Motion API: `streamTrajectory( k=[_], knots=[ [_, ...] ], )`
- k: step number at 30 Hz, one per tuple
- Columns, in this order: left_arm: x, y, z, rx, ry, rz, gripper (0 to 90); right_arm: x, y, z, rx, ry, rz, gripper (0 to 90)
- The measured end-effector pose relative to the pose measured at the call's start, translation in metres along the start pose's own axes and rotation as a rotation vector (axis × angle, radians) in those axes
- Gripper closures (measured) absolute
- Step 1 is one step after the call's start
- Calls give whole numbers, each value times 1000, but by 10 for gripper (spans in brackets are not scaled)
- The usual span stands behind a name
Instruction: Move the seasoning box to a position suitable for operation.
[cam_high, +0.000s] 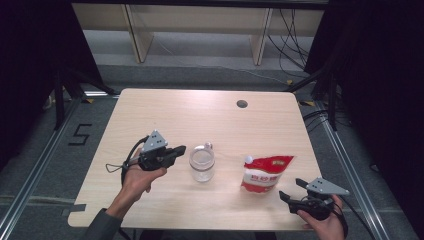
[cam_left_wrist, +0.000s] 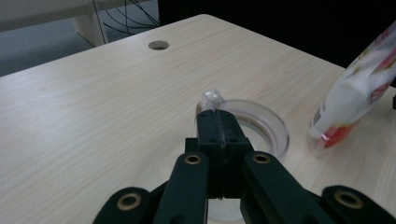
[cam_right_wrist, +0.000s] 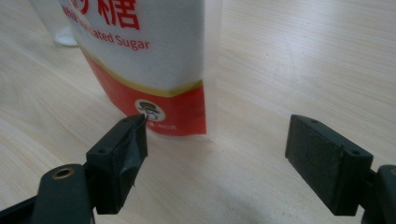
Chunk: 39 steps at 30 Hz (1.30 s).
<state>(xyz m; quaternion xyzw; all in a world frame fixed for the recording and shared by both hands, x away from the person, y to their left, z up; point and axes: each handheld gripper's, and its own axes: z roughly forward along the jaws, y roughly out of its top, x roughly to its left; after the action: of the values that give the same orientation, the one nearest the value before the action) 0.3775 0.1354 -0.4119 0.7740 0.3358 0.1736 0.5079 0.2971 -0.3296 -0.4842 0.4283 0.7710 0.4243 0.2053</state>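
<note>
High view: my left jaws (cam_high: 181, 149) are pressed closed beside the glass jar (cam_high: 201, 165); my right jaws (cam_high: 291, 189) gape near the sugar pouch (cam_high: 265, 173).

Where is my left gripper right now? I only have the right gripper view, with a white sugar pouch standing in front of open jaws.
Observer: In the high view, the left gripper is held just left of a clear glass jar, with its jaws shut together.
Operator: How far is that jar from the pouch?
Observer: The sugar pouch stands to the jar's right, apart from it, with bare table between them.
Operator: Is the left gripper holding anything?
Observer: I cannot tell. In the left gripper view, a small clear knob at the jar's rim sits right at the tips.
</note>
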Motion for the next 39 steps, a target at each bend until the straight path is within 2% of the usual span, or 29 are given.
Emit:
streamTrajectory(
  k=[2, 4, 6, 8, 9, 10, 13, 14, 17, 18, 19, 20, 21, 22, 23, 24, 31, 32, 35, 36, 38, 39],
  knots=[
    [1, 11, 10, 11, -22, 5, 895, 1, 0, -1, 4, 2, 16, 218],
    [1, 13, 14, 20, -26, 15, 895, 0, 0, 0, -1, 0, 2, 219],
    [1, 18, 21, 40, -37, 34, 894, 0, 0, 0, 0, 4, 8, 218],
    [1, 22, 30, 45, -59, 29, 894, -3, 0, 0, -13, -4, -31, 219],
    [2, 23, 33, 52, -69, 34, 894, -3, 0, 0, -13, -4, -31, 219],
    [1, 27, 41, 68, -79, 45, 894, 0, 0, 0, -1, 5, 7, 219],
    [0, 32, 49, 81, -91, 45, 895, 0, 0, 0, 1, 7, 5, 219],
    [-2, 36, 57, 104, -98, 69, 894, 0, 0, 0, 0, 6, 4, 219],
    [-4, 40, 67, 130, -111, 85, 894, 0, 0, 0, 3, 7, 11, 219],
    [-5, 44, 75, 164, -118, 104, 895, 0, -1, 0, 2, 9, 5, 219],
    [-5, 44, 75, 164, -118, 104, 894, 0, -1, 0, 2, 9, 5, 219],
    [-5, 46, 84, 191, -122, 119, 895, 1, -1, 0, 10, 10, 20, 220],
    [-5, 46, 84, 191, -122, 119, 895, 1, -1, 0, 10, 10, 20, 220],
    [-5, 47, 91, 213, -122, 131, 894, 0, -1, 0, 6, 9, 3, 220],
    [-5, 47, 91, 213, -122, 131, 894, 0, -1, 0, 6, 9, 3, 220],
    [-5, 48, 97, 233, -127, 139, 894, -2, -1, 1, -5, 13, -18, 220],
    [-3, 50, 109, 277, -130, 158, 894, 0, -1, 0, 10, 16, 8, 221],
    [-3, 51, 112, 296, -135, 174, 894, 0, -1, 0, 11, 15, 2, 221],
    [-4, 52, 115, 307, -139, 176, 894, 0, -1, 0, 13, 16, 4, 221],
    [-4, 53, 117, 314, -136, 193, 894, 0, -1, 1, 12, 16, 2, 221],
    [-4, 54, 119, 331, -134, 192, 894, 0, -1, 1, 12, 17, 1, 221],
    [-4, 55, 120, 334, -135, 213, 894, 0, -1, 1, 12, 17, 1, 221]
  ],
)
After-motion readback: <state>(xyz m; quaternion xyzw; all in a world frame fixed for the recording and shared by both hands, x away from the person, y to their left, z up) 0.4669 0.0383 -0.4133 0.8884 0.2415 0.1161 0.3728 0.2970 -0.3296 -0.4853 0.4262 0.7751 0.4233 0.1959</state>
